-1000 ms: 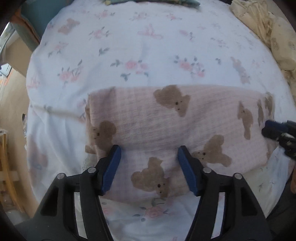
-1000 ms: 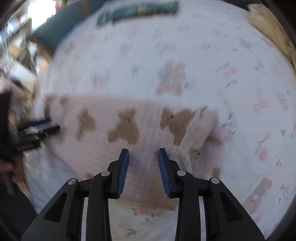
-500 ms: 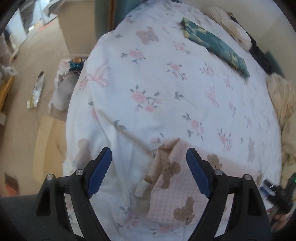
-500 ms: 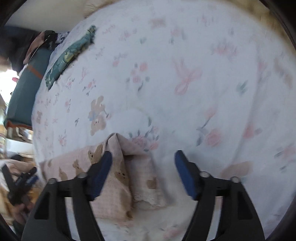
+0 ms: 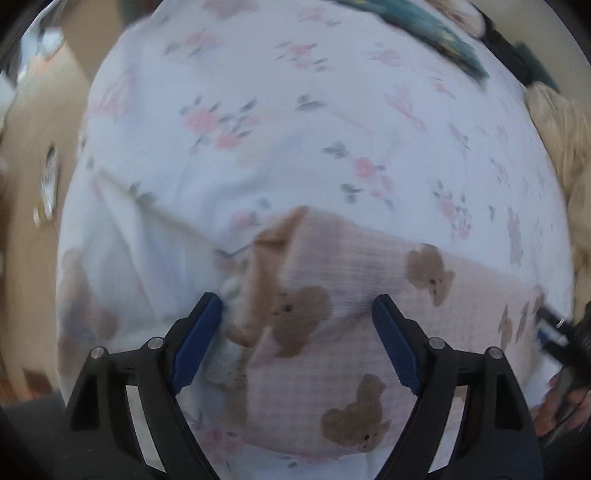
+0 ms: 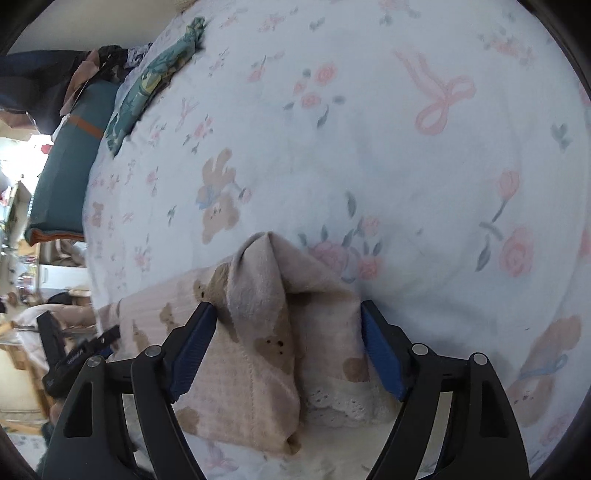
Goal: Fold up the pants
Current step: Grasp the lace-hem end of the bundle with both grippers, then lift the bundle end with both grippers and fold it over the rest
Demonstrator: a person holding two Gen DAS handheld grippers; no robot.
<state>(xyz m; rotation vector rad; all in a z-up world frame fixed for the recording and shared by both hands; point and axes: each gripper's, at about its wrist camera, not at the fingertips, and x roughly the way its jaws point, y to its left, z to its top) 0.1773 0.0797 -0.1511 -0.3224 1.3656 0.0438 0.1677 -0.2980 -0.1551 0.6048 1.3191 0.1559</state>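
Note:
The pink checked pants with brown bear prints lie folded in a long strip on the flowered white bed sheet. My left gripper is open, its blue jaws wide apart over the strip's left end, where a rumpled hem sticks up. My right gripper is open over the strip's right end, where the cloth is bunched into a peak above a white lace hem. Each gripper shows at the edge of the other's view: the right gripper and the left gripper.
A teal patterned cloth lies at the far side of the bed, also in the left wrist view. A cream blanket is heaped at the right. The bed's edge drops to the floor at the left. A teal cushion sits beyond.
Both grippers have opened wide and swung out to the two ends of the folded pants. Each has then come down close over its end.

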